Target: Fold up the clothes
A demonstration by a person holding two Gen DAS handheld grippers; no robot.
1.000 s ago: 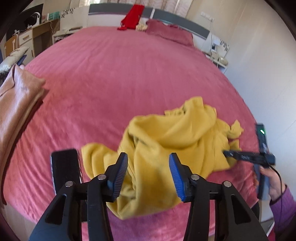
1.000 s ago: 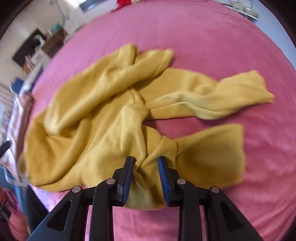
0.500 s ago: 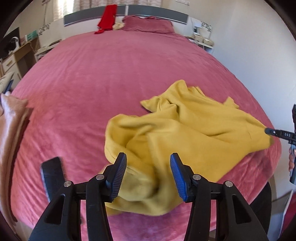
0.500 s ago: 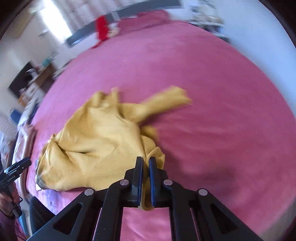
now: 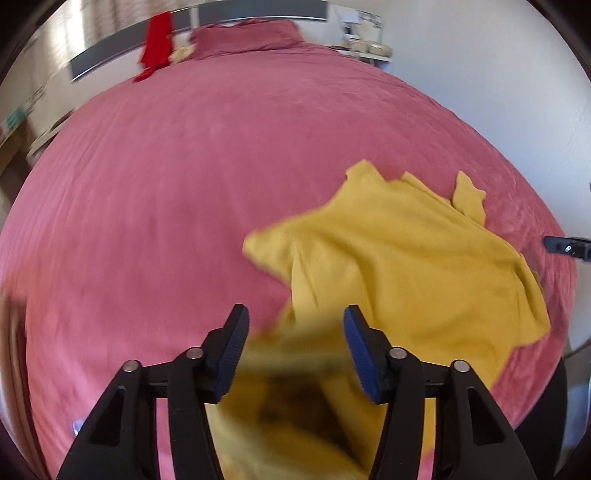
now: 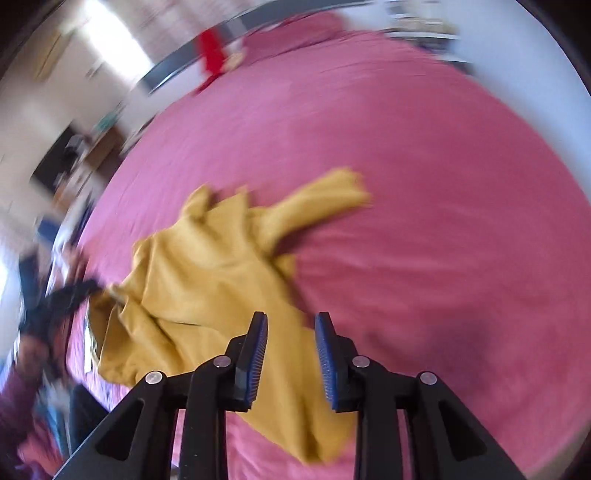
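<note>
A yellow knit garment (image 5: 399, 266) lies crumpled on the pink bed (image 5: 177, 192), near the bed's front right. My left gripper (image 5: 295, 343) is open above the garment's near edge, with blurred yellow cloth between and below its fingers. In the right wrist view the same garment (image 6: 207, 280) spreads to the left, one sleeve reaching toward the middle of the bed. My right gripper (image 6: 290, 354) is open and empty over the garment's near end. The right gripper's tip (image 5: 569, 247) shows at the far right of the left wrist view.
A red garment (image 5: 155, 44) hangs on the grey headboard beside a pink pillow (image 5: 251, 37). A nightstand (image 5: 365, 33) stands at the bed's far right by the white wall. Desks and clutter (image 6: 74, 155) stand left of the bed.
My right gripper was shut on the garment's edge and has opened, letting it drop. The garment has been dragged right and spread out. My left gripper stays open.
</note>
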